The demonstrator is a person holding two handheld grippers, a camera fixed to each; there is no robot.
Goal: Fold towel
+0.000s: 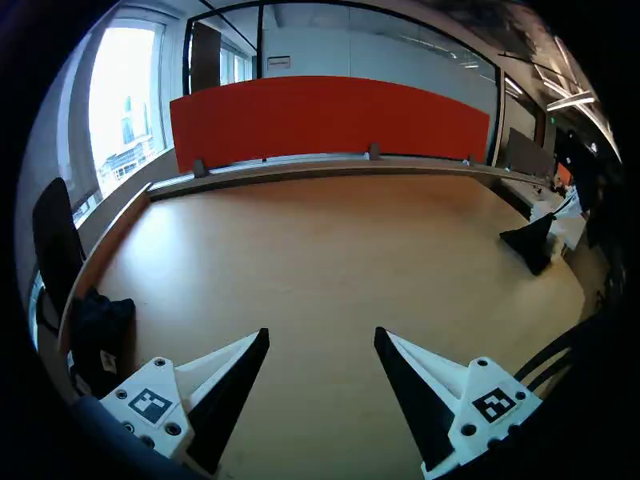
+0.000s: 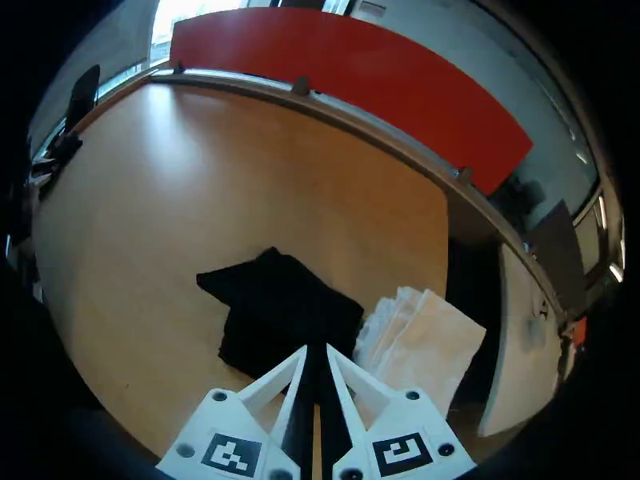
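The black towel point(image 2: 280, 316), seemingly limp and light, is lying rumpled on the worktop point(image 2: 160, 200) at twelve o'clock of the near-clenched right claw point(image 2: 316, 350), grip untellable, inviting a corner pinch, while the left claw point(image 1: 322, 334) is hanging released.

left gripper point(image 1: 321, 331), fingers spread wide apart, tilted down, right gripper point(image 2: 316, 347), fingers drawn together at the tips
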